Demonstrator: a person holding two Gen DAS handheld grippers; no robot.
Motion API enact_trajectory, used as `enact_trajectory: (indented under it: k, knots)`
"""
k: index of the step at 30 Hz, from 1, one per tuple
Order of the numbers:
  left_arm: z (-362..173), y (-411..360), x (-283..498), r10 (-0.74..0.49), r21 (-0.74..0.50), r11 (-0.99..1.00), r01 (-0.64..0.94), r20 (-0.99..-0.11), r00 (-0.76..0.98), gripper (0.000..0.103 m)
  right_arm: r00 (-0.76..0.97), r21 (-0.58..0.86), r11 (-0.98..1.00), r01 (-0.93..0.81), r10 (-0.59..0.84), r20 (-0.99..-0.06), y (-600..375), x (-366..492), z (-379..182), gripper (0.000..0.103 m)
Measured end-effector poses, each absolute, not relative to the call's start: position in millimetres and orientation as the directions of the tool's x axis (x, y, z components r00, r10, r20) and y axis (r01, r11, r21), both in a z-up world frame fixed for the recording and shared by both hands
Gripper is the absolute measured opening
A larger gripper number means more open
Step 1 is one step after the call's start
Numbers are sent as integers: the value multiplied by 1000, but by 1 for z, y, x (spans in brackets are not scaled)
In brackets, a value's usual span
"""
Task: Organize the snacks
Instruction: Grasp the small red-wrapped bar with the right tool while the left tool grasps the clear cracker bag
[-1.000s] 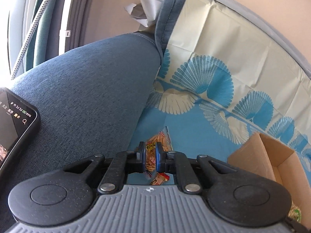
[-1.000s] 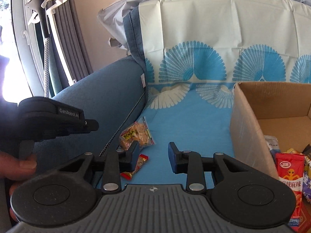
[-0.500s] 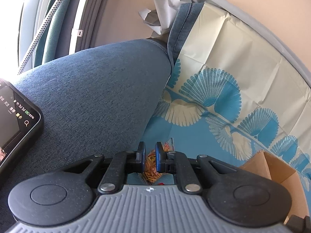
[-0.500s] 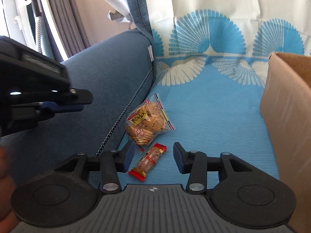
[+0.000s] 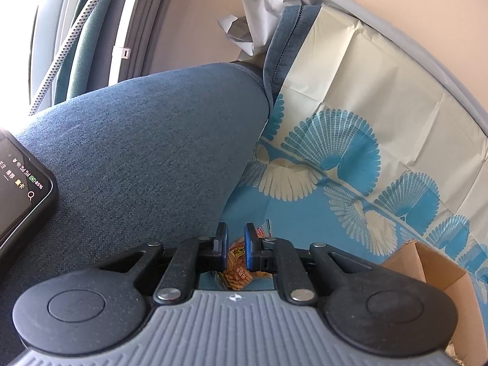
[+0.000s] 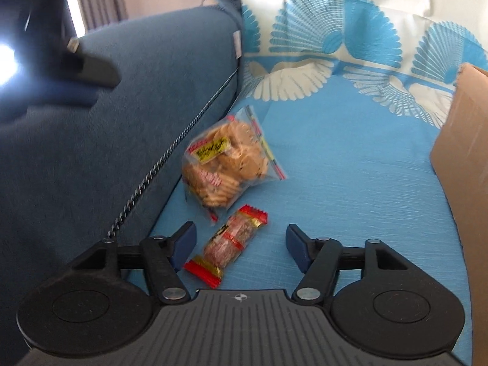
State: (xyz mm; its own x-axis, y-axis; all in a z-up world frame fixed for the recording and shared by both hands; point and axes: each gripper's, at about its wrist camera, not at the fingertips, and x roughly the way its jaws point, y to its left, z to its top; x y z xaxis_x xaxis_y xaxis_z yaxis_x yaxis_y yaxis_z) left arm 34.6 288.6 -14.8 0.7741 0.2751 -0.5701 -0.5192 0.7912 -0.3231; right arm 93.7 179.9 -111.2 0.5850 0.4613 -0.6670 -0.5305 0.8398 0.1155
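i am looking over a blue fabric sofa armrest (image 5: 146, 152), its weave plain in the daylight. behind it a beige wall (image 5: 189, 18) rises, and to the left grey-green curtains (image 5: 88, 36) hang beside a bright window (image 6: 6, 61) that glares white. the seat is covered by a cloth (image 6: 350, 158) of solid blue, printed with blue and white fan shapes where it climbs the backrest (image 5: 366, 97), creased in folds. crumpled white paper (image 5: 241, 33) is tucked at the top corner of the sofa.
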Motion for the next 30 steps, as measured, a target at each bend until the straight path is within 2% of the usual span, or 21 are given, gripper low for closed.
enact_trajectory:
  k: [4,5,16,18,21,24,28,30]
  knots:
    - [-15,291,33,282,-319,790,-523,-569,773,12,602,48,836,-547,433,-671,180,91,-112,21]
    - [-15,291,34,283,-318,789,-526,-572,770,12,600,49,835,-548,433,-672,178,91,-112,19]
    - [-17,286,38,271,-274,820,-502,-587,763,13,555,66,856,-513,390,-735,116,95,-89,18]
    - [-20,284,43,255,-272,827,-492,-599,759,15,513,113,851,-513,410,-754,99,91,-84,18]
    - [-26,274,58,249,-224,852,-472,-621,744,29,482,121,832,-541,425,-767,82,75,-82,18]
    - [-33,258,79,286,-120,885,-449,-622,729,51,456,159,815,-557,460,-762,65,60,-82,18]
    - [-52,232,111,358,93,914,-394,-643,677,82,418,215,818,-533,476,-774,58,58,-87,18]
    - [-66,219,126,407,216,908,-358,-650,641,86,424,167,809,-563,457,-782,65,58,-91,18]
